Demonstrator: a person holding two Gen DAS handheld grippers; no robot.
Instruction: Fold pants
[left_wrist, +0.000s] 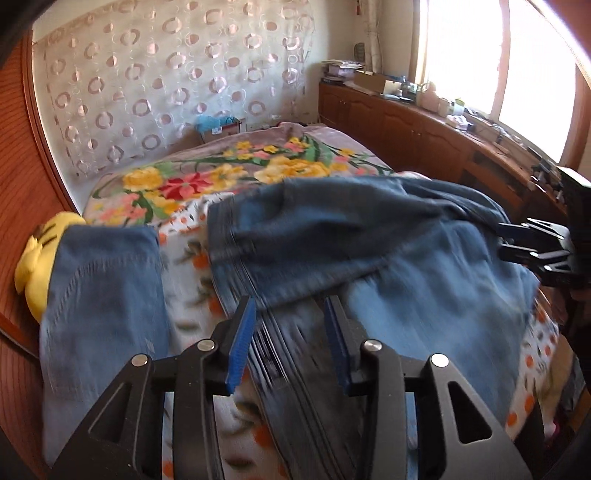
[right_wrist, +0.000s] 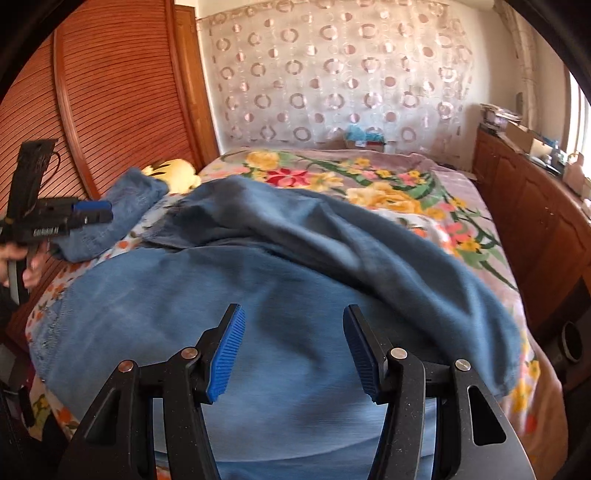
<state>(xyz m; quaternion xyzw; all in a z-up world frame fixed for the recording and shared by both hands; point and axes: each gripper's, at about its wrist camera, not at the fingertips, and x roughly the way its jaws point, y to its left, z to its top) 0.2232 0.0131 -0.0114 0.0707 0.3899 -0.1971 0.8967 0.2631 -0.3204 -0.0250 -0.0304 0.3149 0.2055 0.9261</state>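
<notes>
Denim spreads across the near half of the bed: the blue jeans (right_wrist: 280, 295) lie on the floral blanket (left_wrist: 229, 177), one leg thrown back over the body in a loose, rumpled fold, which reads as a first fold only roughly laid. A second piece of blue denim (left_wrist: 107, 295) lies apart toward the wooden wall, partly over a yellow plush toy (left_wrist: 31, 266); whether it belongs to the same pair cannot be told.

The left gripper (left_wrist: 291, 314) hovers low over the edge of the jeans, jaws parted with nothing between them, probably lined up to take that edge. The right gripper (right_wrist: 293, 325) hangs over the broad flat panel, jaws wide apart and empty, likely there to smooth or pin the cloth. Motion blur in the left wrist view hides the finer seams.
</notes>
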